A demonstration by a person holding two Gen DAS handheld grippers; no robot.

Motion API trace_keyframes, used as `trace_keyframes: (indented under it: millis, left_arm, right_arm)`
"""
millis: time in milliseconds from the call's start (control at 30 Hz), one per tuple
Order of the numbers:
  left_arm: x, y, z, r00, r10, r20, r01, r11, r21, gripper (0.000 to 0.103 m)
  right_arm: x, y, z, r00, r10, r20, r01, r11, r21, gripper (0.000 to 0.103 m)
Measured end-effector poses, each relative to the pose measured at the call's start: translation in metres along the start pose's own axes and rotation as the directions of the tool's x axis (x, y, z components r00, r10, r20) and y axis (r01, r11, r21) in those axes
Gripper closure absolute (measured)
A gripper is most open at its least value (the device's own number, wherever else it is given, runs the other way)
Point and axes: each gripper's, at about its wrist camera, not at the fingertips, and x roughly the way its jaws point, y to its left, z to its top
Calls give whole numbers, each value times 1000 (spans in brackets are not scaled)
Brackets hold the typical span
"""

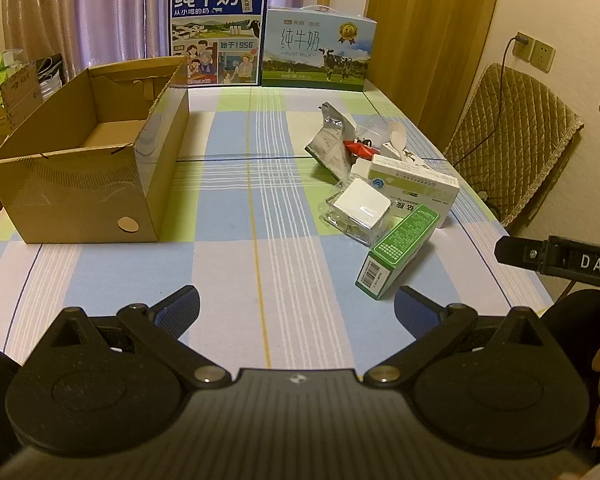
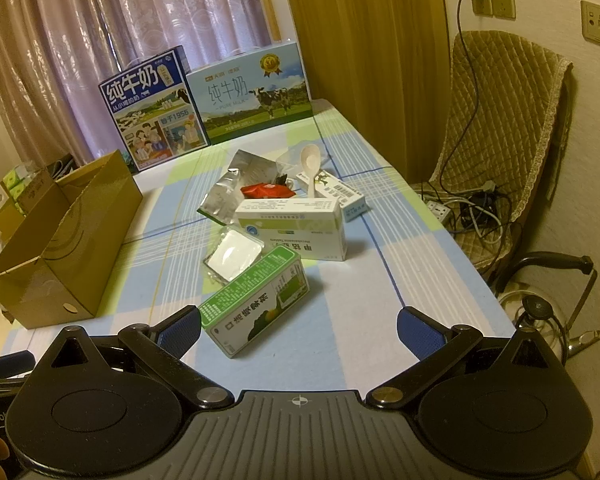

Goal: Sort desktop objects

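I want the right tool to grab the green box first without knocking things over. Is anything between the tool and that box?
Nothing visible stands between them. The right tool is open, and the green box lies just ahead of it on bare tablecloth, nearest of the pile. The clear plastic case and white box lie behind it.

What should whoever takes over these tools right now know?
Left tool: open, empty, over the tablecloth.
Right tool: open, empty, just short of the green box.
Cardboard box at left looks empty, so nothing appears sorted.
Left to do: green box, white medicine box, clear plastic case, foil pouch, red packet, spoon, small white box.
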Motion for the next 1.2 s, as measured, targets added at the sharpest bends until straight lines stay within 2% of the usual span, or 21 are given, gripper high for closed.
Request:
trace_keyframes:
  millis: [433, 633, 767, 933, 1200]
  left_arm:
    - [2, -1, 0, 1000, -13, -1, 13, 1000, 9, 1]
    - [5, 0, 5, 999, -39, -10, 40, 999, 33, 1]
    - [19, -2, 10, 997, -71, -29, 73, 994, 82, 1]
    - [43, -16, 17, 990, -129, -57, 138, 967, 216, 1]
    - [86, -38, 28, 975, -200, -99, 222, 911, 349, 6]
  right_arm:
    - [-1, -6, -1, 1000, -1, -6, 1, 1000, 7, 2]
    - [-5, -12, 10, 998, 63, -12, -62, 997, 49, 2]
    - [-3, -10, 21, 998, 60, 5, -60, 998, 11, 2]
    - [5, -11, 40, 998, 40, 42, -39, 999, -29, 2]
    - [31, -26, 62, 1000, 24, -15, -25, 1000, -8, 2]
